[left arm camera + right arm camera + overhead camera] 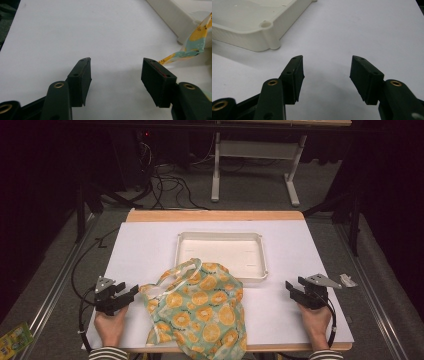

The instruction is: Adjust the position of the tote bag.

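The left hand-held gripper [131, 292] rests low on the bench [145, 245], jaws spread wide with nothing between them, tips just beside the cloth bag [202, 312]. The right hand-held gripper [291, 289] sits well apart on the far side, jaws also apart and empty. The bag lies crumpled at the bench's near edge, its long axis running front to back, handle [177, 272] toward the white tray [220, 236].

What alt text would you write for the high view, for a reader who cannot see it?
A crumpled green cloth bag with orange-slice print lies on a white table, overlapping an empty cream plastic tray. Hand-held black left gripper and right gripper flank it, open.
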Available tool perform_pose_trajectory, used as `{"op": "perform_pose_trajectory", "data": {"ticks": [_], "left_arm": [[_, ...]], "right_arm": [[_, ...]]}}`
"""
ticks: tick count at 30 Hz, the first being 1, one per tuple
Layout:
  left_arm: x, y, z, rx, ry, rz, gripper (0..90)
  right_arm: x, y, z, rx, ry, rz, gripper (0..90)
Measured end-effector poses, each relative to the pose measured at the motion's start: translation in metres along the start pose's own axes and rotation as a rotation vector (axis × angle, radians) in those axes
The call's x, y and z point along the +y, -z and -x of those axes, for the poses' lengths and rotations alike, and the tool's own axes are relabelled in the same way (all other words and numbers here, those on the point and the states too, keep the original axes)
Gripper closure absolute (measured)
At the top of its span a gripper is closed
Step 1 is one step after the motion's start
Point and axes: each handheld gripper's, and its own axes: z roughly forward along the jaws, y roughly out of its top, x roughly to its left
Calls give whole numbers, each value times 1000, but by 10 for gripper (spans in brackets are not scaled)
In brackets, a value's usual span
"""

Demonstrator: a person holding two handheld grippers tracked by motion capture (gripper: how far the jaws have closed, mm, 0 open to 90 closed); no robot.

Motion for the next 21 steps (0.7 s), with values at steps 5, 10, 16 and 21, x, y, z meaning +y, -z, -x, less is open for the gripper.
{"op": "perform_pose_trajectory", "data": {"ticks": [5,10,16,21], "left_arm": [[0,0,0,-2,-2,-4,416],[0,0,-1,-2,4,-8,416],[0,0,-1,-11,3,-1,412],[0,1,-1,-13,-1,4,411]], "right_arm": [[0,0,0,-1,-5,-1,448],[0,0,0,-3,-6,-6,444],[0,0,0,-10,-2,-5,441],[0,-1,0,-11,-2,-5,439]]}}
